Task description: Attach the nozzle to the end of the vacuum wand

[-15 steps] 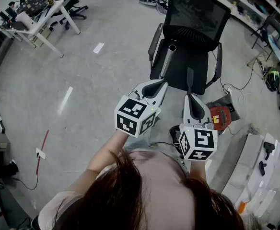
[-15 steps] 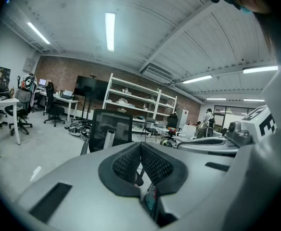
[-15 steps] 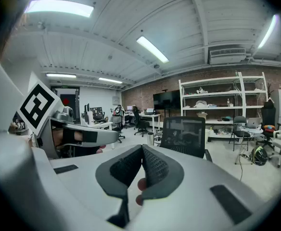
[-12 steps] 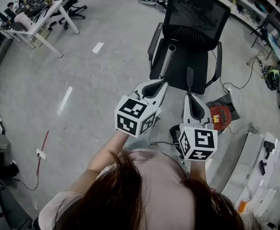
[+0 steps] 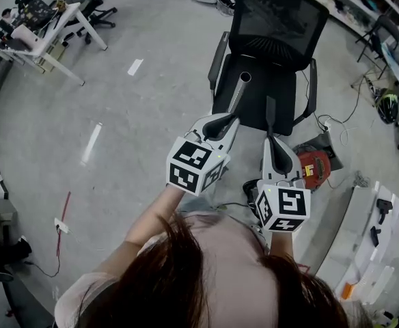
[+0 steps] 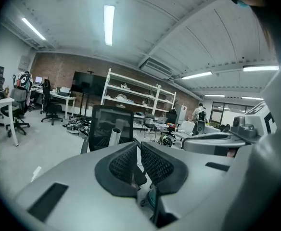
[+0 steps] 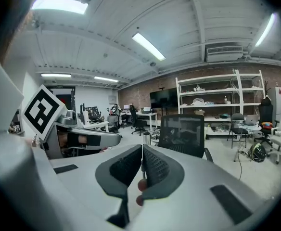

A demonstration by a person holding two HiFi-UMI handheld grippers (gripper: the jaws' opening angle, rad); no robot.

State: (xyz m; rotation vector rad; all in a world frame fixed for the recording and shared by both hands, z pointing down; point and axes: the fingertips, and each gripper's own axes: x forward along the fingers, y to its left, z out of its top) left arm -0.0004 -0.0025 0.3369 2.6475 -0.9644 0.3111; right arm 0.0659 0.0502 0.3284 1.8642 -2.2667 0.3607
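**A:** Edges, and room to move?

**B:** The bare floor [image 5: 138, 128] is open from 7 through 11 o'clock of the chair [image 5: 274, 19]. A desk [image 5: 49, 36] sits far out at 10. Shelves [image 7: 212, 97] line the wall from 1 to 3. Cables [image 5: 343, 125] and a red machine [image 5: 313, 166] are on the floor at 4 to 5, close by the chair. Armrests [image 5: 218, 57] fence the seat at 9 and 3.

**A:** The wand?

**B:** The grey wand [image 5: 238, 93] is on the seat, leaning up toward 12. Its open end is uppermost, in front of the backrest.

**A:** Fingers?

**B:** The left gripper [image 5: 228, 119] has its fingers pressed together with nothing between them. In the head view the wand rises just past its tips. From its own camera the wand stands at 11, apart from it. The right gripper [image 5: 271, 139] is closed too, and empty, with the wand at 12 beyond its tips. A dark slim shape [image 5: 270, 111] lies on the seat just ahead of the right tips. Whether it is the nozzle, I cannot tell.
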